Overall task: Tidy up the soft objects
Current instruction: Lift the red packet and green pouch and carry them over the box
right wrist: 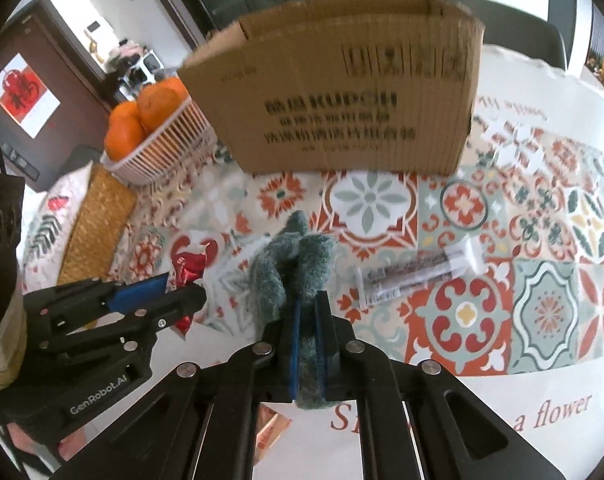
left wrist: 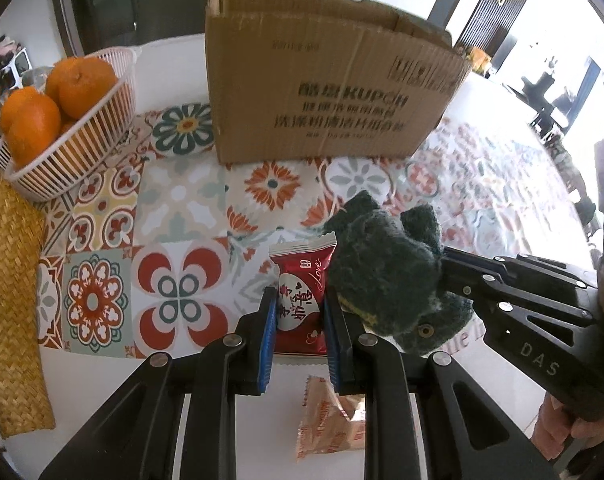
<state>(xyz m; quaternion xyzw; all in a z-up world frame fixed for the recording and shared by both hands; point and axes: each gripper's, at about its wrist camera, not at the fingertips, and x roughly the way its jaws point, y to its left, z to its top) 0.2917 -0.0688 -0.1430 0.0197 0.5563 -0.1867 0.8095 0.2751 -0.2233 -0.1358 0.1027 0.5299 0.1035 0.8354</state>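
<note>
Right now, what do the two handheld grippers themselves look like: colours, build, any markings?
Both are matte black linkage frames with silver pivot pins and blue ribbed pads. The left gripper shows "GenRobot.AI" lettering in the right wrist view; the right gripper shows "DAS" in the left wrist view. No cables show.

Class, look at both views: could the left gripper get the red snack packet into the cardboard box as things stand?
Probably yes. The left gripper already grips the red snack packet, and only bare tablecloth lies before the open-topped cardboard box; the plush toy hangs alongside.
</note>
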